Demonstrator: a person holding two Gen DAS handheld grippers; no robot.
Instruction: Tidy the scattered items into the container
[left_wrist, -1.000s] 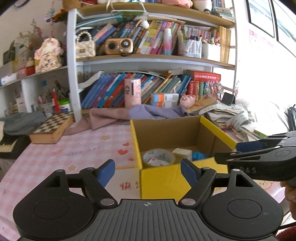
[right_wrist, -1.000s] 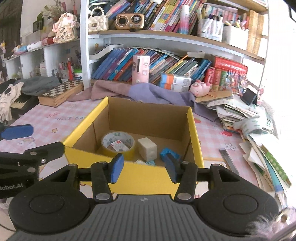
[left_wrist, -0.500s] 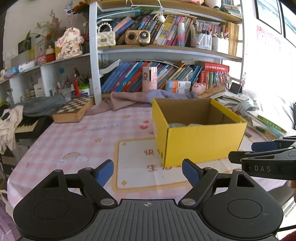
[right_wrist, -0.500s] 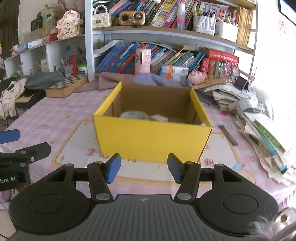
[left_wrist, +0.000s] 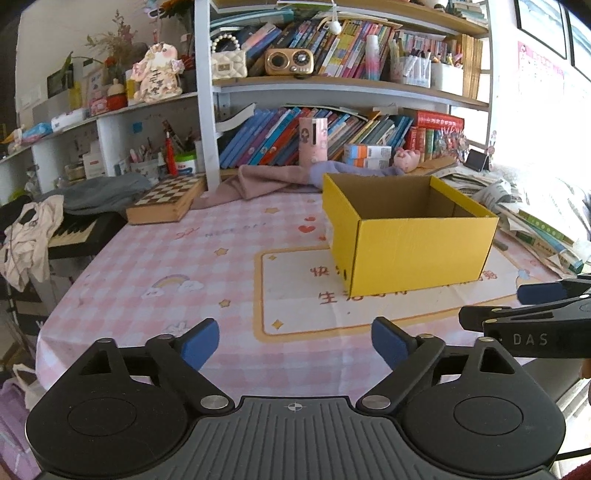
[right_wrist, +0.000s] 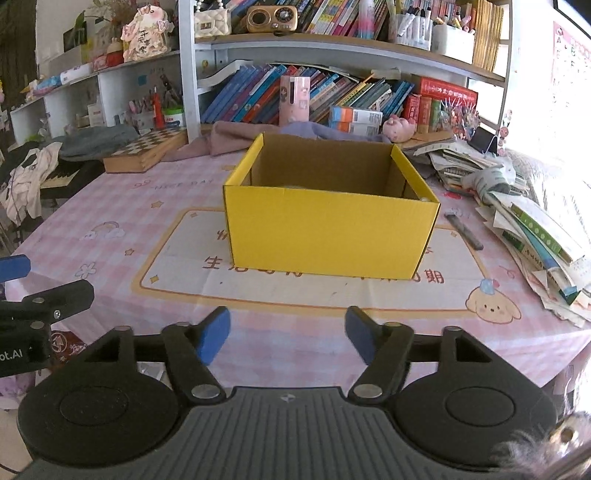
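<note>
The left gripper (left_wrist: 295, 341) hangs over the near edge of the table (left_wrist: 155, 258), its blue pads (left_wrist: 201, 343) spread wide with nothing between them; the right gripper (right_wrist: 287, 334) hangs likewise near the table's front edge, pads (right_wrist: 214, 334) well apart and empty. In the left view the right gripper (left_wrist: 517, 310) pokes in at 3 o'clock; in the right view the left gripper (right_wrist: 22, 291) shows at 9 o'clock.

The box (right_wrist: 328, 225), yellow outside and brown inside, stands open-topped on the pale mat (right_wrist: 184, 273) printed on the pink checked cloth; it lies at 12 o'clock from the right gripper and at about 1 o'clock from the left (left_wrist: 417, 240), well apart from both. From these low angles its floor is hidden, so I cannot tell what lies in it.

A dark strip (right_wrist: 463, 230) lies on the cloth just beside the box at its 3 o'clock; a heap of papers (right_wrist: 528, 225) spreads further right. A chessboard (right_wrist: 146, 151) sits at 10 o'clock, near the bookshelf (right_wrist: 332, 40); a mauve cloth (right_wrist: 236, 138) is bunched behind the box, a pink pig toy (right_wrist: 399, 129) at its 1 o'clock.
</note>
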